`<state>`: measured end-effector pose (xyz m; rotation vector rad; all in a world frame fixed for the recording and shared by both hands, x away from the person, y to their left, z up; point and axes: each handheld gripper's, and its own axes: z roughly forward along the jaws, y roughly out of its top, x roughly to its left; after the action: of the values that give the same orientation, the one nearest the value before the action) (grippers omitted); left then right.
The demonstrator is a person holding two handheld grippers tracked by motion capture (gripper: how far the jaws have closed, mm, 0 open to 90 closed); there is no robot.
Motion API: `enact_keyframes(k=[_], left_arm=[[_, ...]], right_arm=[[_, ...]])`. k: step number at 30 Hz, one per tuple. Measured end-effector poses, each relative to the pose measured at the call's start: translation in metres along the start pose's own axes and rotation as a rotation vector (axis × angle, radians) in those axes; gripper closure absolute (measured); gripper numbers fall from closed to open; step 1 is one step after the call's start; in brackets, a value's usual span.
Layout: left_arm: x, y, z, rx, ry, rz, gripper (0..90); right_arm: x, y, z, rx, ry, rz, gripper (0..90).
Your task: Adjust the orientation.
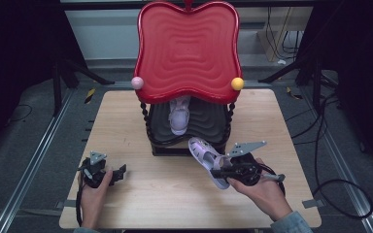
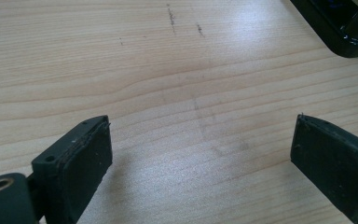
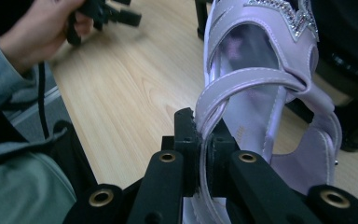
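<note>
Currently: carrying second sandal toward rack

Right gripper [image 3: 204, 154] is pinching the lilac sandal [image 1: 208, 156] by a strap between its closed jaws; the shoe is hanging ahead of them, above the surface [image 1: 165, 194]. Left gripper [image 1: 108, 175] is idling, jaws spread and empty. Keeping the strap clamped, I'd be aiming the toe at the rack's lower shelf [image 1: 206, 121], beside its mate [image 1: 179, 116].

Black right gripper [image 1: 223, 171] with brass-ringed screw holes, grey three-cornered plate, trailing cable; grey sleeve [image 1: 291, 224].
</note>
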<state>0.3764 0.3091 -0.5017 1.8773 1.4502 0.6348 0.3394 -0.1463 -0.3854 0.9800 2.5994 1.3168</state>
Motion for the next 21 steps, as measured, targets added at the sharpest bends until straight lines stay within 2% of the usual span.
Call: enact_keyframes(k=[15, 21], left_arm=[[-0.001, -0.001, 0.004, 0.015, 0.01, 0.003, 4.8], [-0.001, -0.001, 0.005, 0.021, 0.009, 0.005, 4.8]], right_arm=[[0.0, 0.017, -0.004, -0.132, -0.022, 0.048, 86.3], [-0.001, 0.021, -0.001, -0.157, -0.027, 0.066, 86.3]])
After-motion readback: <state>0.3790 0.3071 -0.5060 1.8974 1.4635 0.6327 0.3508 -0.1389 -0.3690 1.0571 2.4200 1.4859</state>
